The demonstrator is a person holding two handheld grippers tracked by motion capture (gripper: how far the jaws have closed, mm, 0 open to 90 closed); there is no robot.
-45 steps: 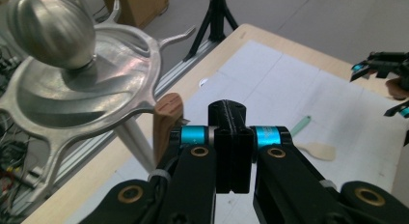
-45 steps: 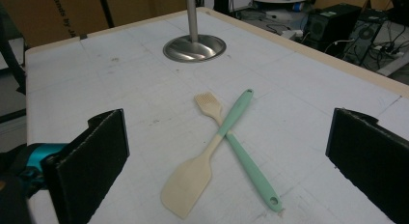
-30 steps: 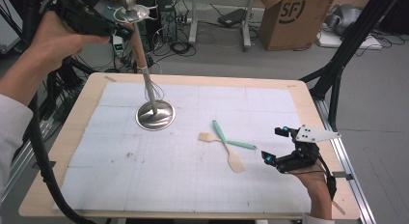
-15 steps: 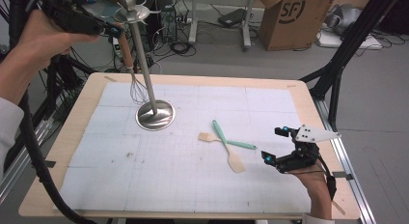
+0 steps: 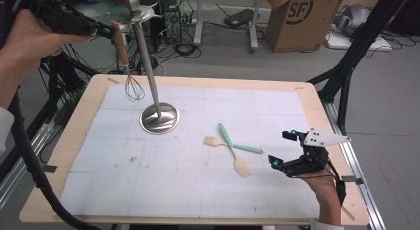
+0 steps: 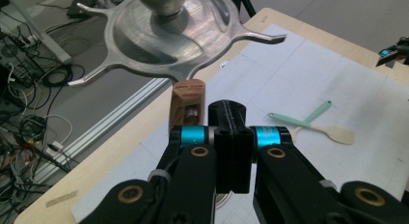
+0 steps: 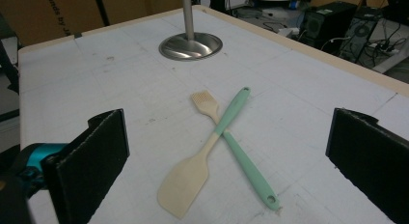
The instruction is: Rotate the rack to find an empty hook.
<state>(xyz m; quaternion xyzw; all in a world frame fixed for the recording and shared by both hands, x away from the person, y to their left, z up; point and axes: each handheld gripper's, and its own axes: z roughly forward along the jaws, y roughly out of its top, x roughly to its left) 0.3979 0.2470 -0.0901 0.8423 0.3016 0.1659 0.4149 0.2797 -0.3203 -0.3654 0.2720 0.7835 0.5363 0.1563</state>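
Table [image 5: 317, 98]: wooden top under a white gridded mat.
Metal stand [image 5: 148, 71]: round base on the mat, tall pole, hooked top plate just ahead of the left fingers.
Left gripper [image 5: 106, 30]: raised off the table, fingers [image 6: 231, 137] clamped on the wooden handle of the whisk [image 5: 130, 71], which hangs wires-down just beside the pole.
Right gripper [image 5: 285, 149]: low over the mat, fingers [image 7: 99, 154] spread wide, holding nothing.
Cream spatula [image 7: 193, 178] and mint brush [image 7: 241, 144]: crossed, touching, on the mat ahead of the right fingers.
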